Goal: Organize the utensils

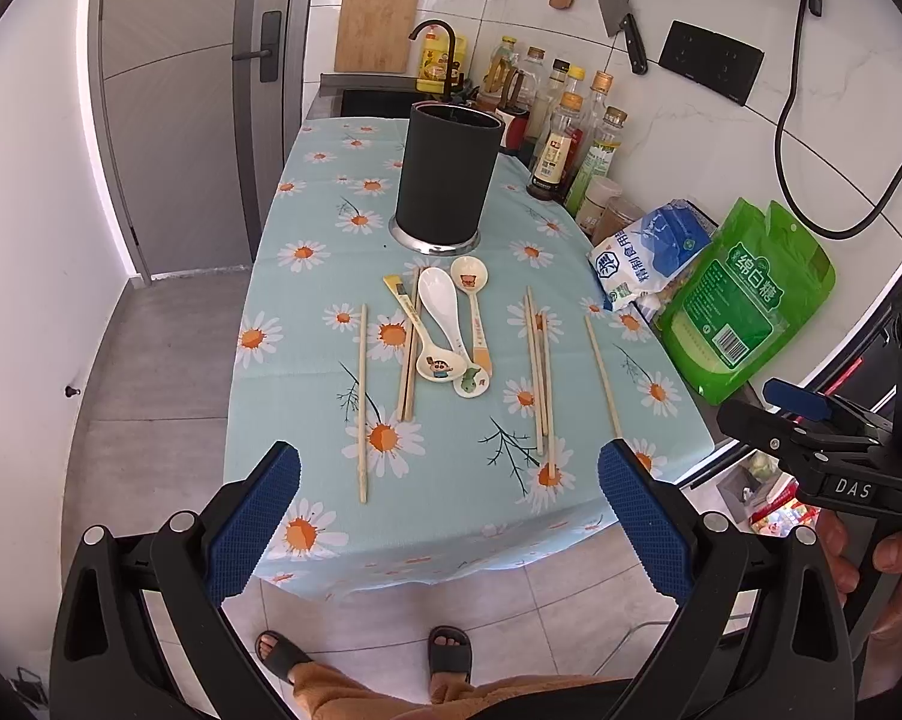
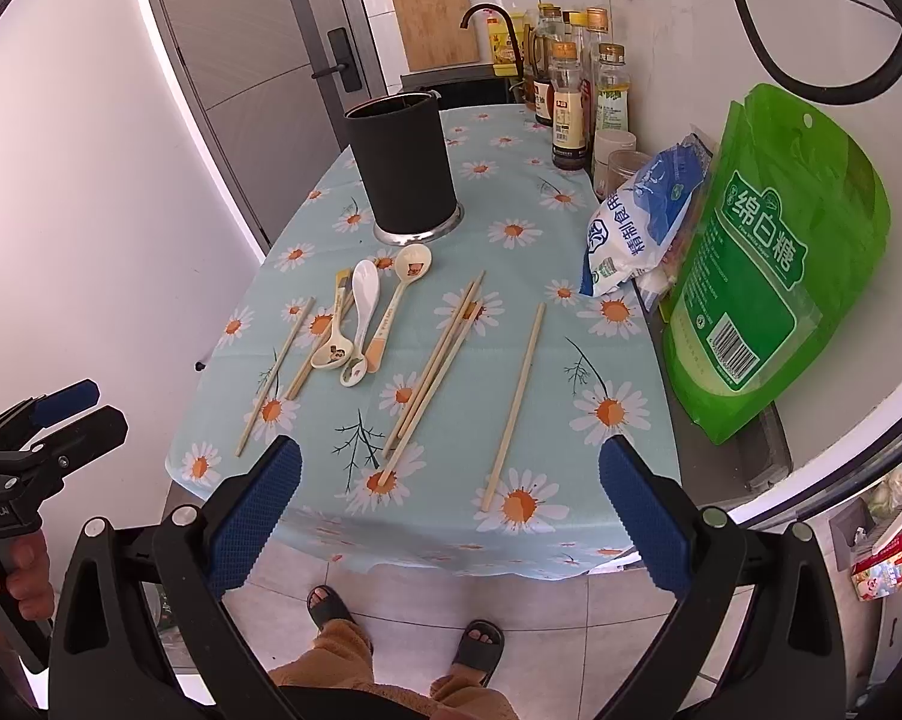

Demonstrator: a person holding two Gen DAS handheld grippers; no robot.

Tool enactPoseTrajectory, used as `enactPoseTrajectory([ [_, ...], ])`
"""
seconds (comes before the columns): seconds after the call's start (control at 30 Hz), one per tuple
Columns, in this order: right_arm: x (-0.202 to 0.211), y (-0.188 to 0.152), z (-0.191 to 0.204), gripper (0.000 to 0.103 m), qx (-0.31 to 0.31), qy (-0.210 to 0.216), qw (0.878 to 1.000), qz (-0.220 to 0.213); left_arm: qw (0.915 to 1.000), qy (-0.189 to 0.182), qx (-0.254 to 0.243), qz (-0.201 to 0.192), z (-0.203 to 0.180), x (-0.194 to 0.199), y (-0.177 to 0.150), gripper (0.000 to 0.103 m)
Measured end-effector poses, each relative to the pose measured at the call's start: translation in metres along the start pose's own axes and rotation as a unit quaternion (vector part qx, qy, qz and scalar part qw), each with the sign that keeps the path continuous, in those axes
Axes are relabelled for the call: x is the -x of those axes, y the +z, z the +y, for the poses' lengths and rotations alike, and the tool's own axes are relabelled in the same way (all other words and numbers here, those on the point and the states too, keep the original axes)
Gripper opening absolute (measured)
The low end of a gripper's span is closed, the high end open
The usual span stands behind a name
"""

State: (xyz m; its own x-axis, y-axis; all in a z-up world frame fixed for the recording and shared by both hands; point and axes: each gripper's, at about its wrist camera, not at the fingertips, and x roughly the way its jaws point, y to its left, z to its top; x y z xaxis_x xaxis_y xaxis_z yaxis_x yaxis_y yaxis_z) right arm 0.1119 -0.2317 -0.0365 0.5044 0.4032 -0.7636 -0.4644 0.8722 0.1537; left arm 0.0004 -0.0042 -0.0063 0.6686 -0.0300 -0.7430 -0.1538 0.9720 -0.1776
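I have both grippers off the near table edge. Left gripper: fingers spread wide, gripping nothing. Right gripper: likewise spread, touching nothing. Chopsticks and spoons lie loose on the daisy tablecloth, just in front of the upright black holder.

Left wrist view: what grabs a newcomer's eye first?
The tall black cylindrical utensil holder standing at the far middle of the daisy-print blue tablecloth. In front of it lie ceramic spoons and scattered wooden chopsticks. A bright green sugar bag leans at right.
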Motion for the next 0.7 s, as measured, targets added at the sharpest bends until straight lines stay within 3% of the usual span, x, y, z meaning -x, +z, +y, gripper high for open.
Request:
enactPoseTrajectory([
  [0.7, -0.005, 0.003, -0.011, 0.099, -0.010, 0.005, 1.000, 0.012, 1.0000, 0.001, 0.004, 0.004, -0.003, -0.004, 0.001, 0.096],
])
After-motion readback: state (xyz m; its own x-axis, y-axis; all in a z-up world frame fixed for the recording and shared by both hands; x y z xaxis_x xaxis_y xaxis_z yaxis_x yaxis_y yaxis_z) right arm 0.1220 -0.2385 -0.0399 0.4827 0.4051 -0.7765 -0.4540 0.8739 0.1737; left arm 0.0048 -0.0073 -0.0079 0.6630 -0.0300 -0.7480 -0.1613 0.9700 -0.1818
